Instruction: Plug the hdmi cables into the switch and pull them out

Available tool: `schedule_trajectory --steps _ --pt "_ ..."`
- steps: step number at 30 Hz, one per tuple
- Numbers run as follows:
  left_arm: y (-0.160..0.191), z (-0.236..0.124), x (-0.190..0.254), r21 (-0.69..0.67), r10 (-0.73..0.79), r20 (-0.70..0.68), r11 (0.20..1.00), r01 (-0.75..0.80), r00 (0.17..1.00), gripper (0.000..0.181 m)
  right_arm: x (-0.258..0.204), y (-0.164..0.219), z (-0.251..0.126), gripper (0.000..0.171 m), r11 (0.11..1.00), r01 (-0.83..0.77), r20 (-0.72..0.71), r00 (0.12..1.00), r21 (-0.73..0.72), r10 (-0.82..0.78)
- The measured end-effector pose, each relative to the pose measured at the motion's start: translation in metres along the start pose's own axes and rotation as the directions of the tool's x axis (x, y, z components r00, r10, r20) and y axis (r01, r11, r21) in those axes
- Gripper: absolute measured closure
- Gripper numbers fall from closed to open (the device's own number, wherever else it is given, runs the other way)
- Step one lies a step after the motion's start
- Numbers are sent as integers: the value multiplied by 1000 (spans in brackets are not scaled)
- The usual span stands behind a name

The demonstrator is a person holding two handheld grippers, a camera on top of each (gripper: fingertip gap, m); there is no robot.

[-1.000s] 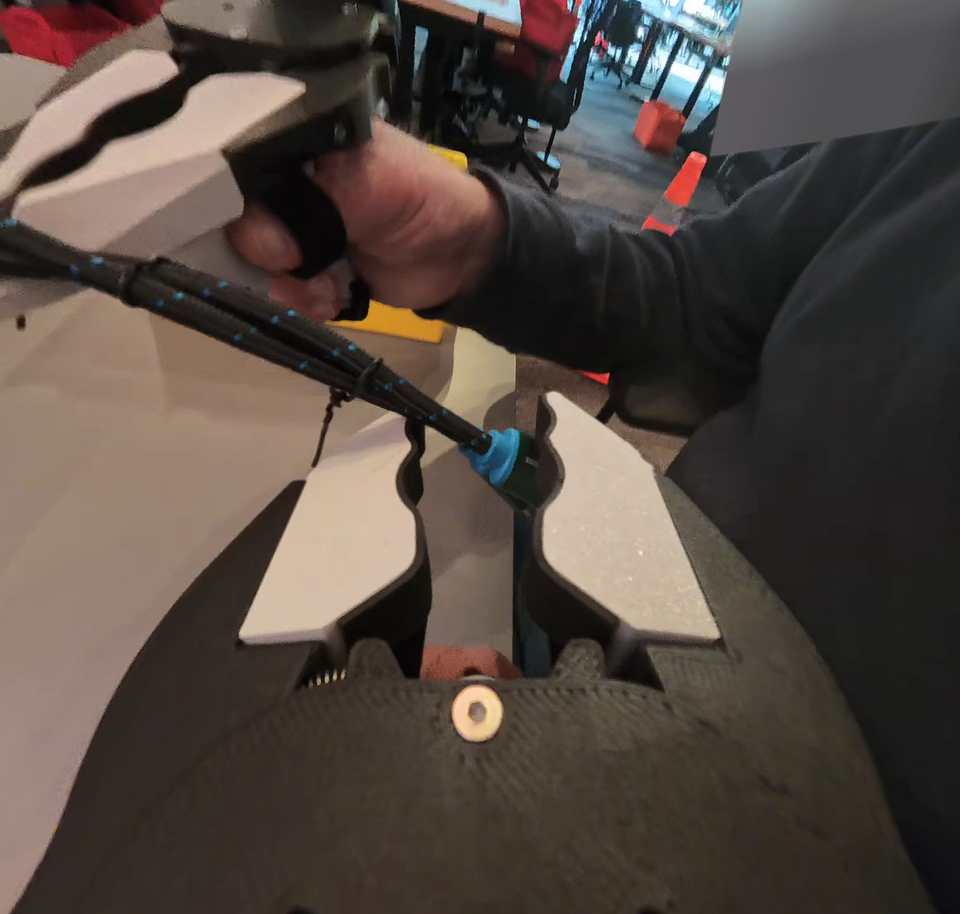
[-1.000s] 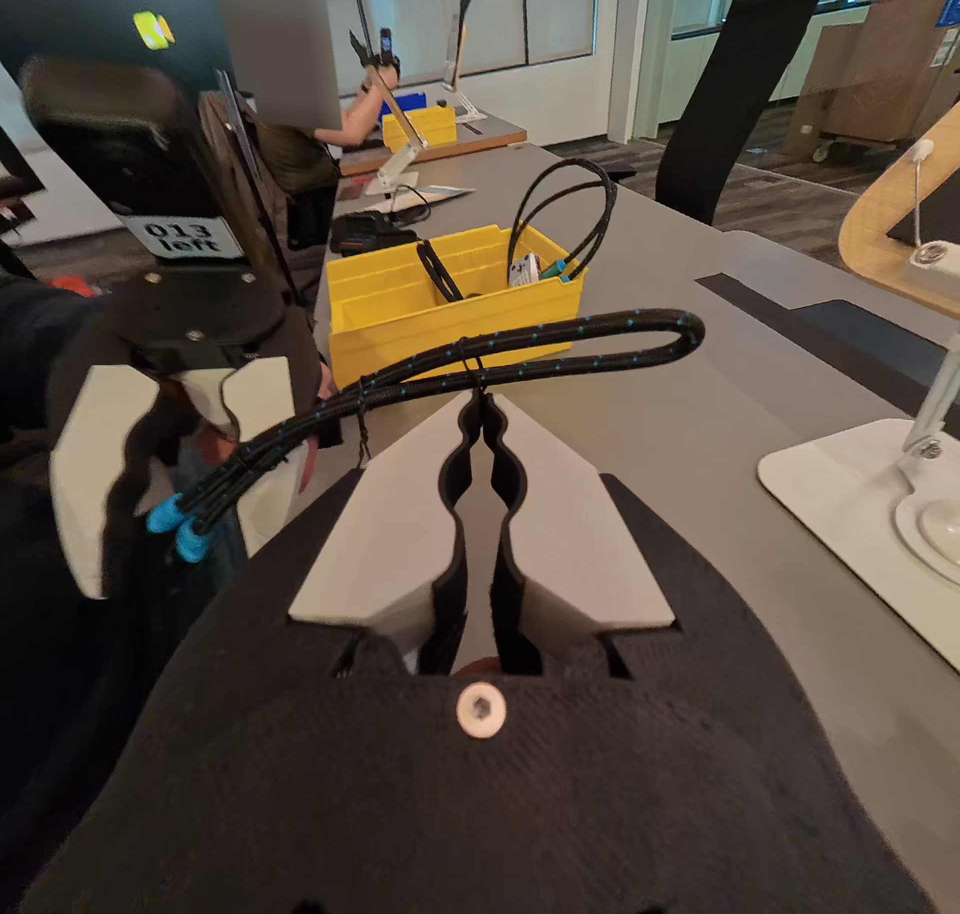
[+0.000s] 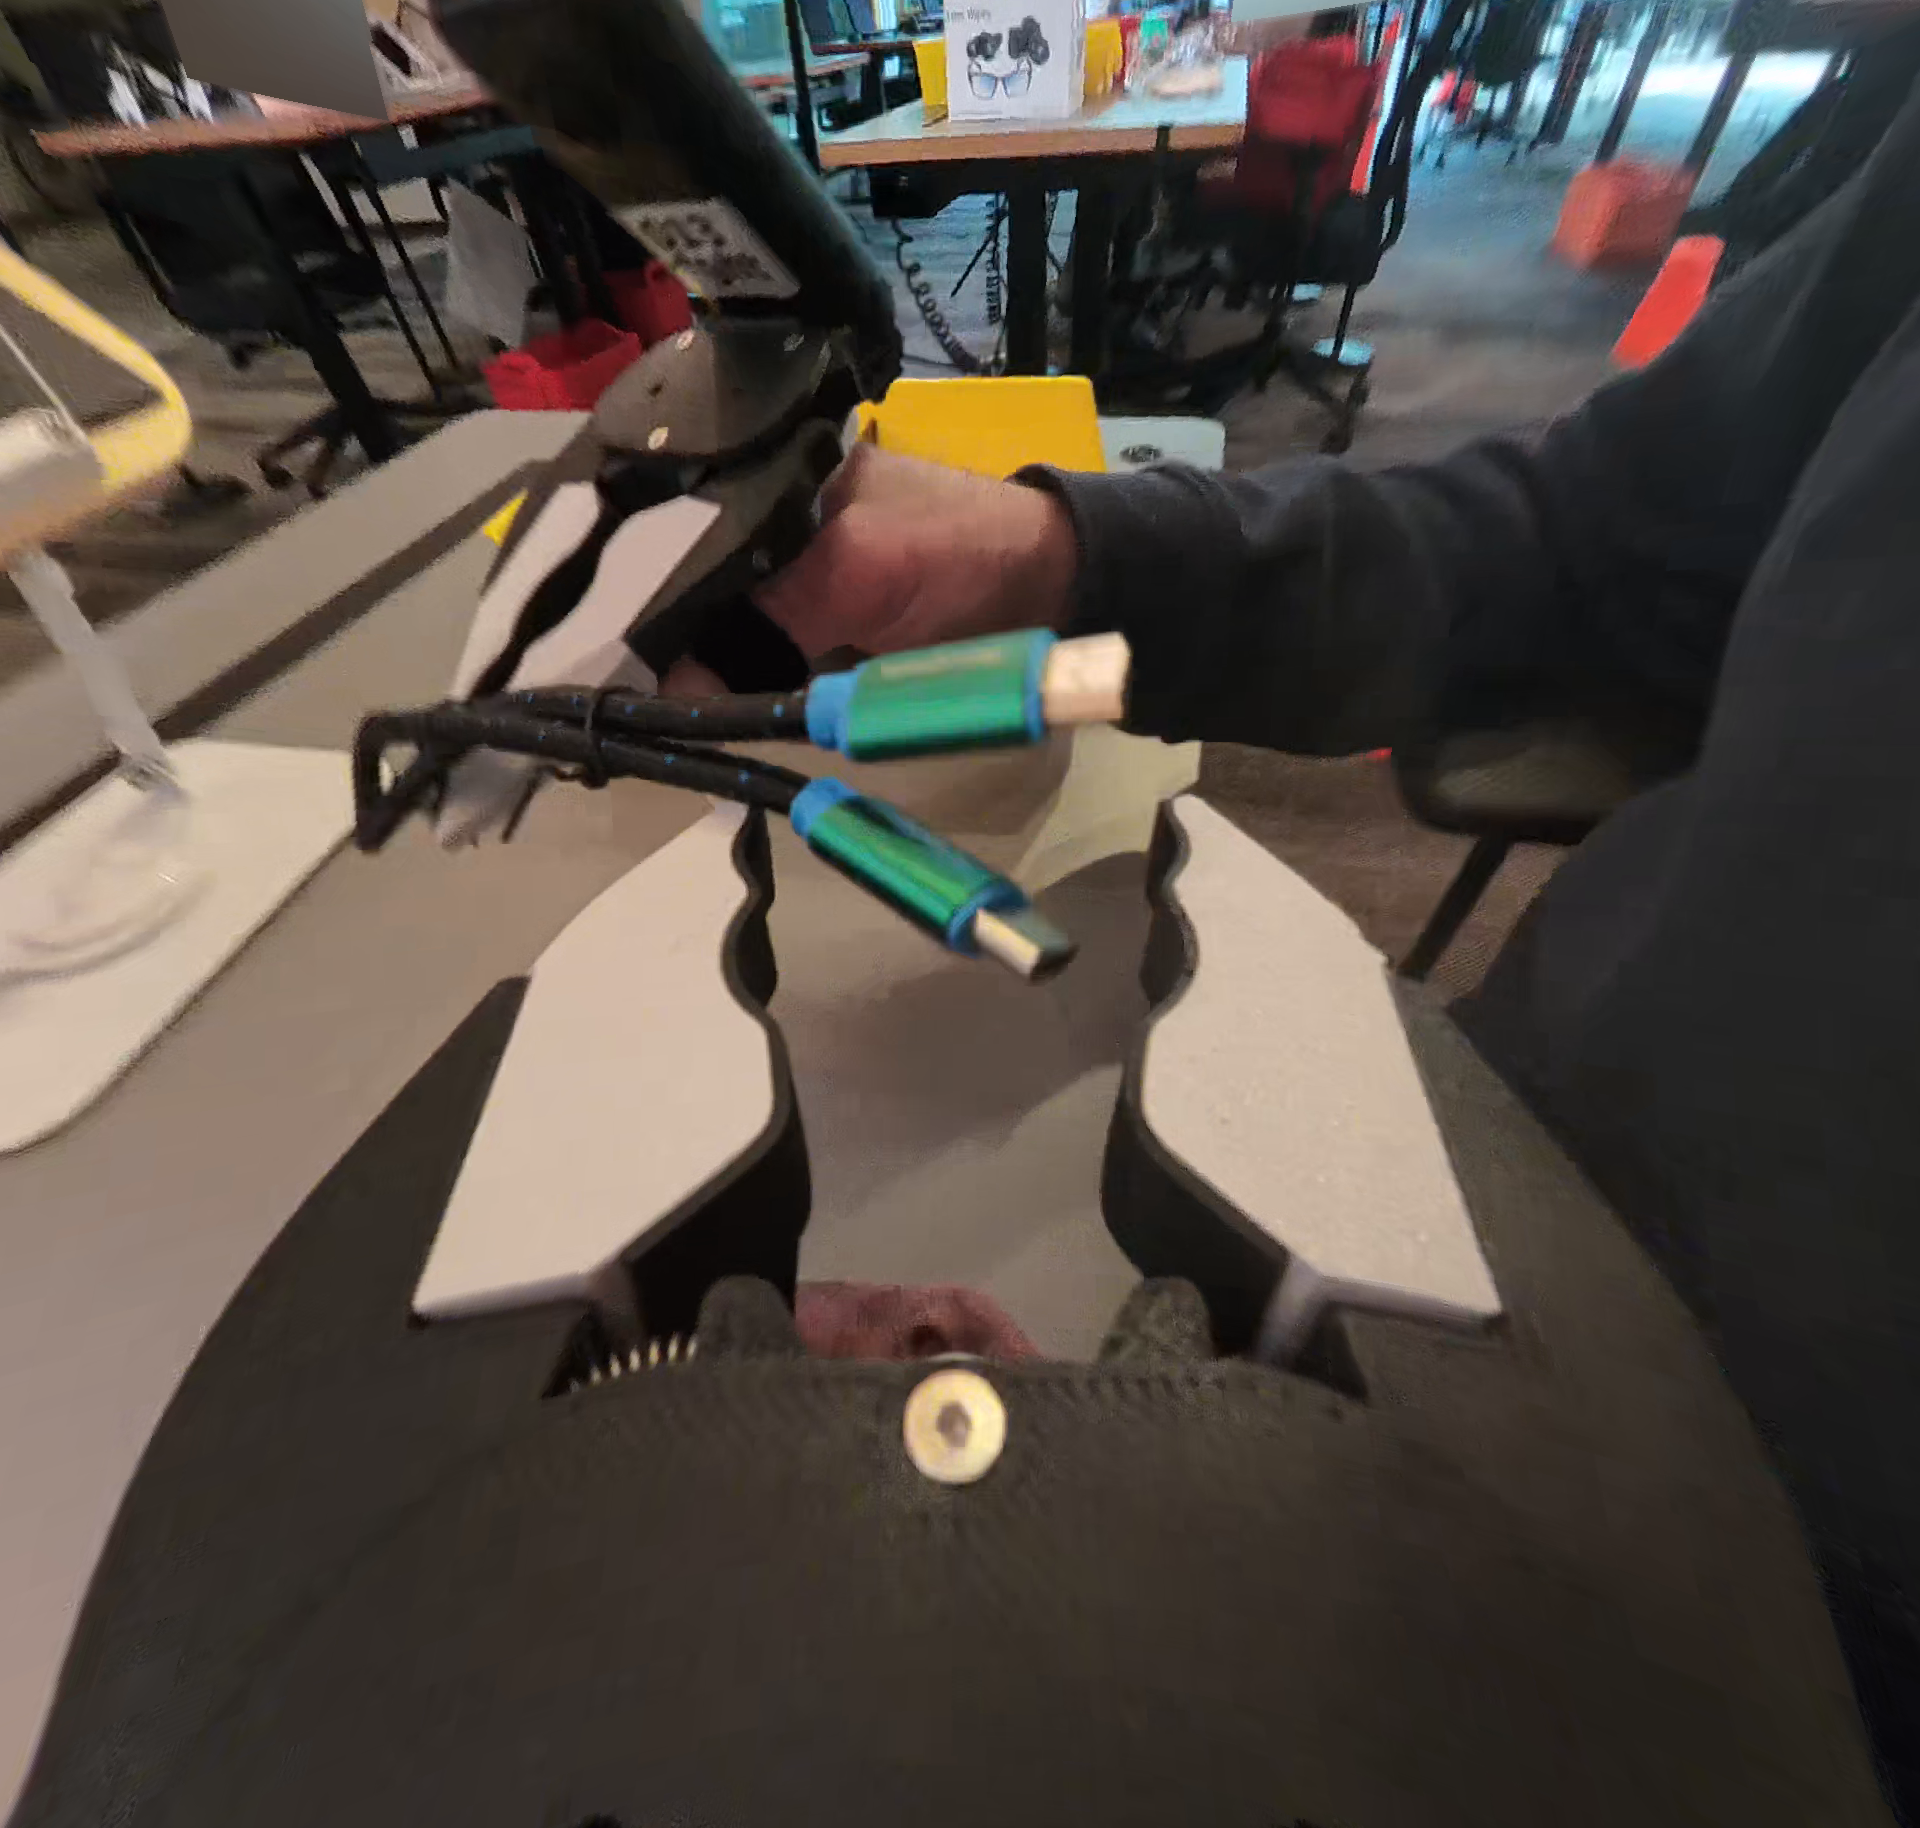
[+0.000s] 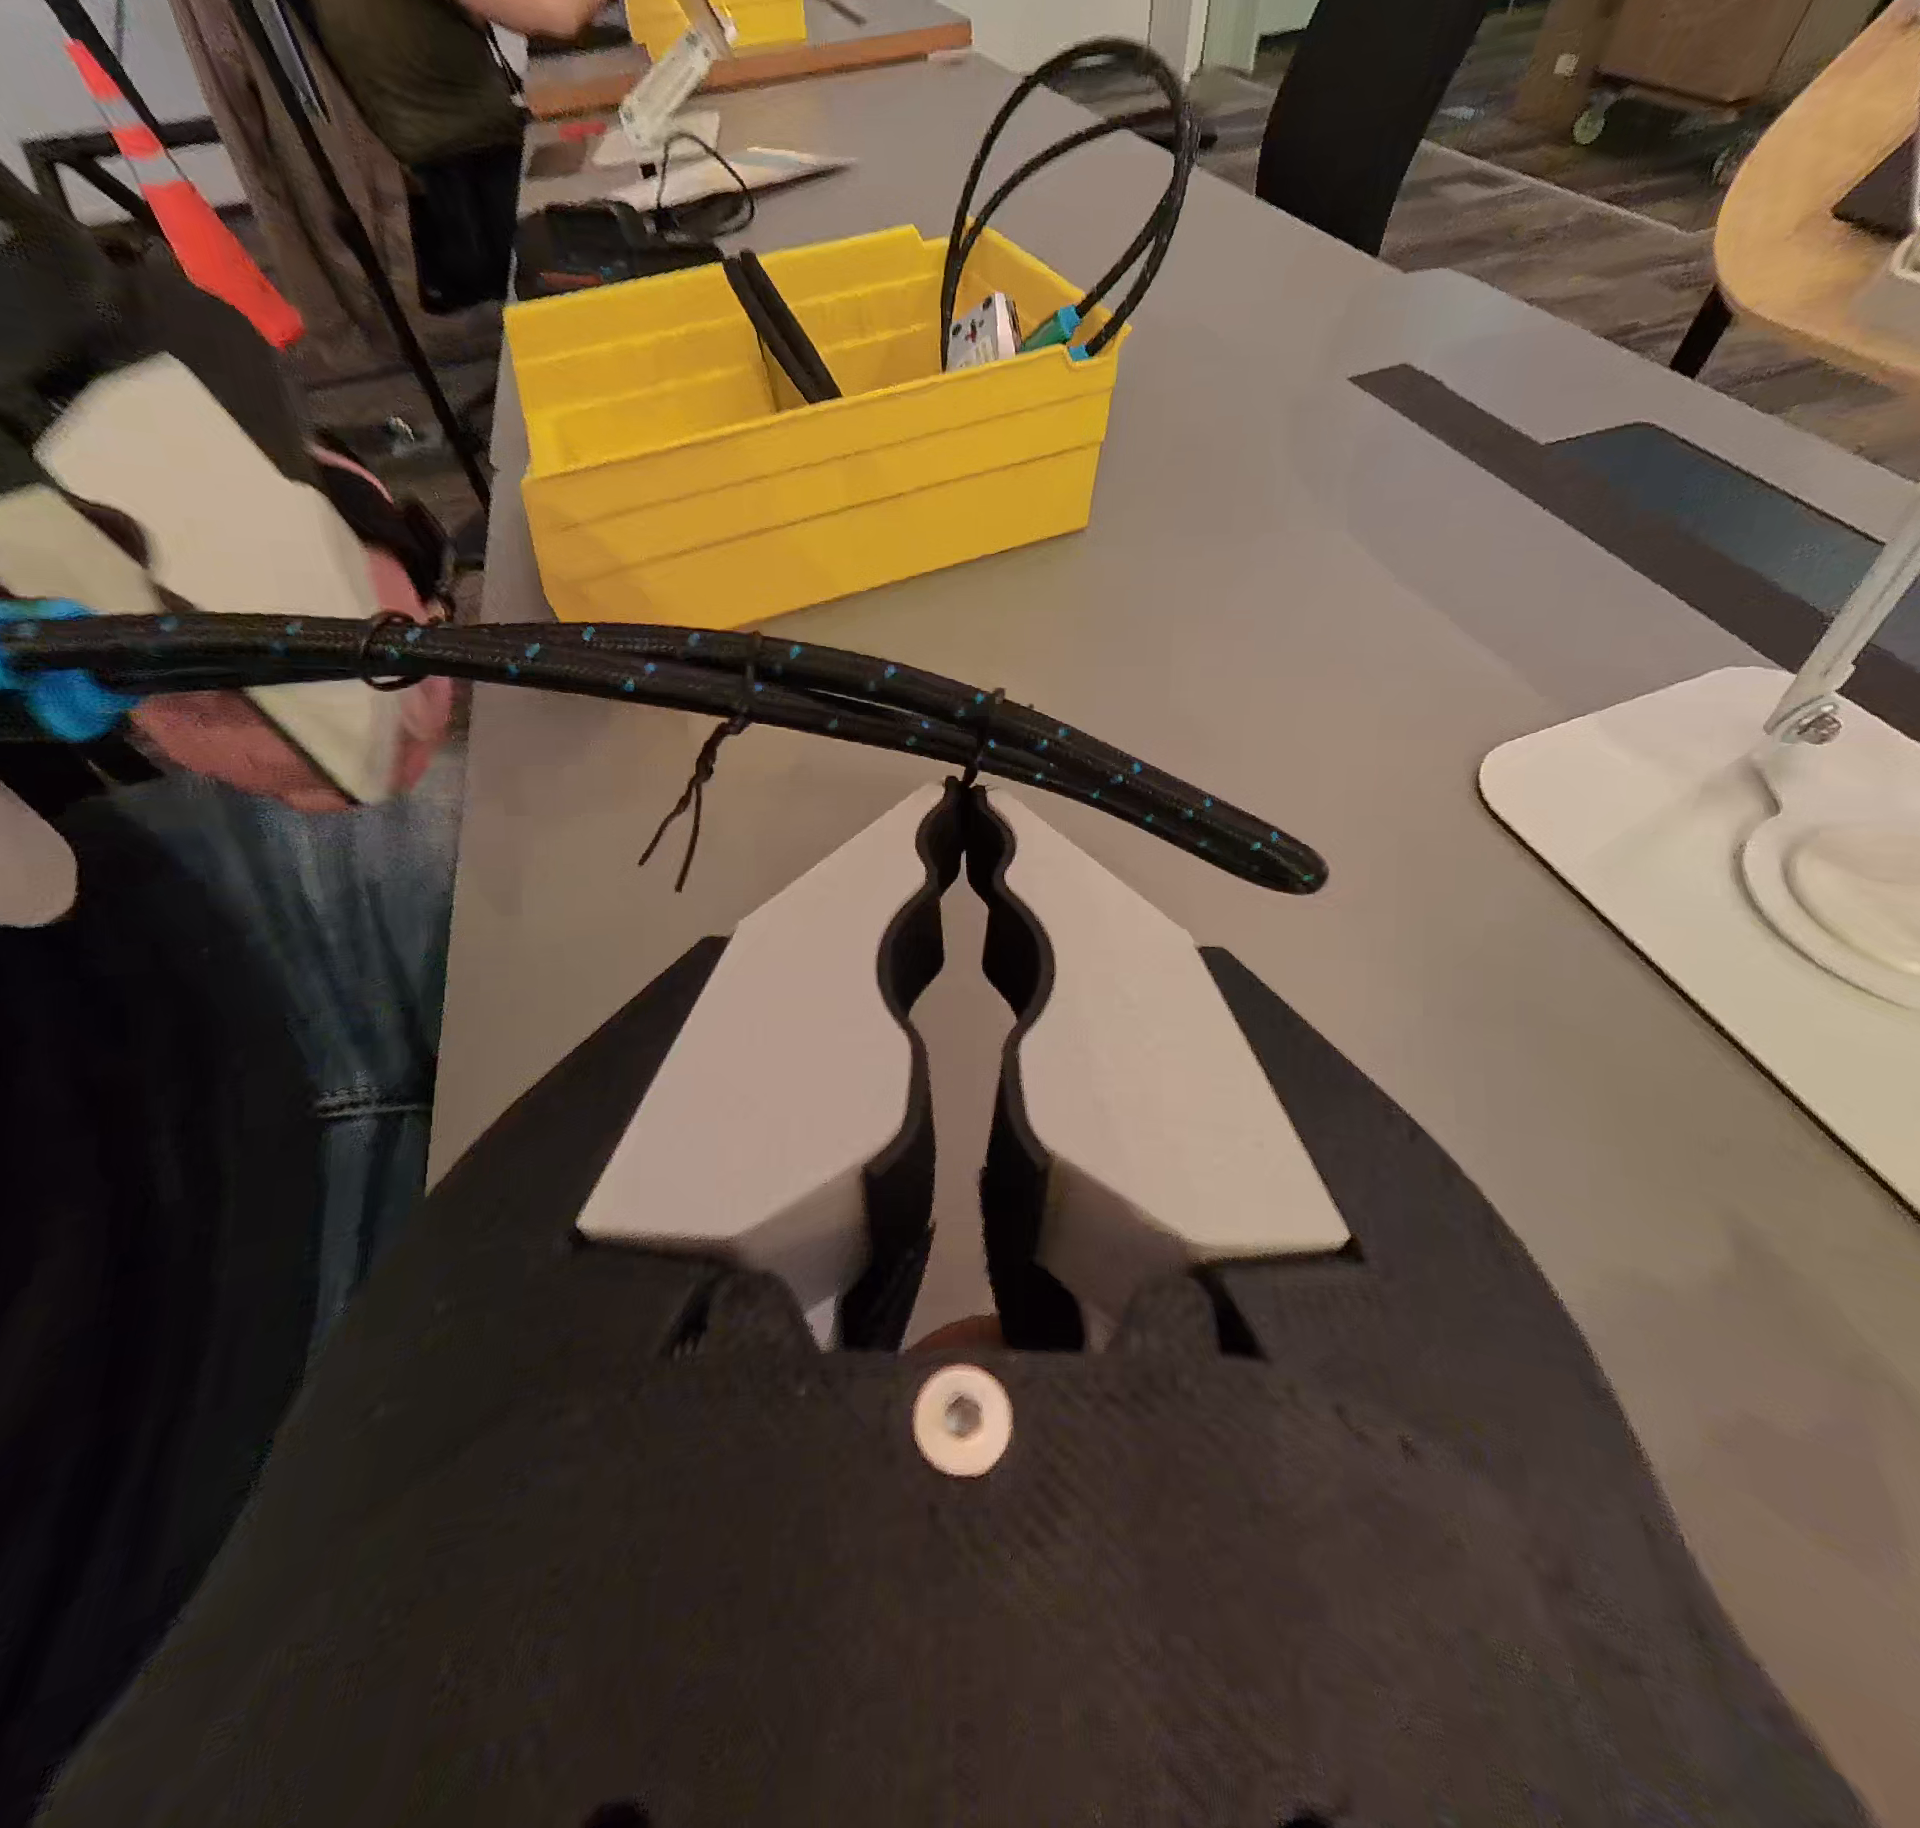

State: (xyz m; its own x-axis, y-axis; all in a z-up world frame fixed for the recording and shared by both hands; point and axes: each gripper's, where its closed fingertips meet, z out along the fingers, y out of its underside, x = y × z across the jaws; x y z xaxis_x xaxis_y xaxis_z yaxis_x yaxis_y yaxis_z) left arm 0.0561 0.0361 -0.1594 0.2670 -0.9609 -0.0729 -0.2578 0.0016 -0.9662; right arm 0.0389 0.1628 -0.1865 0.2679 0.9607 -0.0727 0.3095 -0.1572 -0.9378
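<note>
The bundled HDMI cable (image 4: 727,677) is pinched at its tie by the closed tips of the right gripper (image 4: 961,802) above the grey table (image 4: 1299,615) – its two green plugs (image 3: 935,692) hang just beyond the wide-spread, empty left gripper (image 3: 961,843).

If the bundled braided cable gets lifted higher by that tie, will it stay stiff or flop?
Probably semi-stiff: the cable bundle spans sideways with only a gentle droop. It may swing, since the right gripper pinches just a thin tie. The connectors likely weigh that end down.
</note>
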Motion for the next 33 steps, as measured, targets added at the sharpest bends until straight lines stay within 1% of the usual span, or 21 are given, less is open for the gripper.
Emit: schedule_trajectory --steps 2,3,4,5,7,8,9,10,12,13,15,16,18,20,23,24,26,29,30,33 --pt "-6 0 0 -20 48 17 999 -47 999 118 1 1 0 171 1000 -23 11 1000 9 23" --pt "-10 0 0 -7 61 28 998 -61 998 117 2 1 0 171 1000 -19 8 1000 7 19" --pt "-13 1 -4 -4 89 61 996 -89 994 118 1 1 1 171 1000 -12 8 1000 3 12" --pt "-14 2 -15 -25 133 148 991 -131 980 119 -1 1 2 171 1000 -8 13 1000 0 8" --pt "-14 6 -22 -72 267 222 964 -257 938 115 -5 2 4 171 1000 4 18 1000 -15 -4" --pt "-14 9 -27 -109 337 271 942 -319 902 116 -7 3 6 171 1000 9 23 1000 -24 -8" --pt "-10 13 -30 -160 405 290 914 -373 867 115 -9 5 7 171 999 11 27 1000 -34 -10" --pt "-6 17 -30 -195 465 279 884 -425 840 114 -10 6 8 171 999 9 32 999 -38 -7" --pt "-4 19 -32 -220 525 274 850 -479 806 115 -11 8 8 171 999 -3 47 999 -36 5" --pt "-2 16 -39 -268 574 278 816 -512 770 115 -10 9 8 171 999 -2 46 999 -42 4" --pt "0 9 -49 -348 685 254 723 -597 683 116 -11 10 5 171 999 -8 56 998 -44 10" --pt "2 6 -53 -396 744 220 659 -640 630 116 -11 10 4 171 999 -13 63 998 -43 16" --pt "7 1 -63 -494 867 112 473 -729 486 114 -12 9 2 171 999 -10 80 997 -52 15" --pt "4 -4 -72 -543 935 20 307 -781 354 114 -14 6 0 171 998 -3 96 995 -57 8" --pt "-11 -6 -82 -535 984 -94 78 -841 151 114 -20 0 -3 171 998 -14 137 990 -56 21" --pt "-11 -5 -85 -530 987 -144 -12 -848 77 112 -22 -1 -4 171 998 -23 158 987 -57 31" --pt "-12 2 -82 -476 973 -209 -186 -860 -95 109 -27 -5 -5 171 998 -41 195 980 -52 50" --pt "3 13 -85 -422 930 -302 -326 -846 -207 104 -31 -9 -7 171 996 -77 248 965 -46 85" --pt "4 14 -89 -414 923 -304 -351 -840 -236 104 -32 -11 -9 171 995 -92 271 957 -41 99" --pt "6 15 -98 -384 916 -259 -388 -838 -306 103 -34 -16 -15 171 992 -124 317 940 -23 125"
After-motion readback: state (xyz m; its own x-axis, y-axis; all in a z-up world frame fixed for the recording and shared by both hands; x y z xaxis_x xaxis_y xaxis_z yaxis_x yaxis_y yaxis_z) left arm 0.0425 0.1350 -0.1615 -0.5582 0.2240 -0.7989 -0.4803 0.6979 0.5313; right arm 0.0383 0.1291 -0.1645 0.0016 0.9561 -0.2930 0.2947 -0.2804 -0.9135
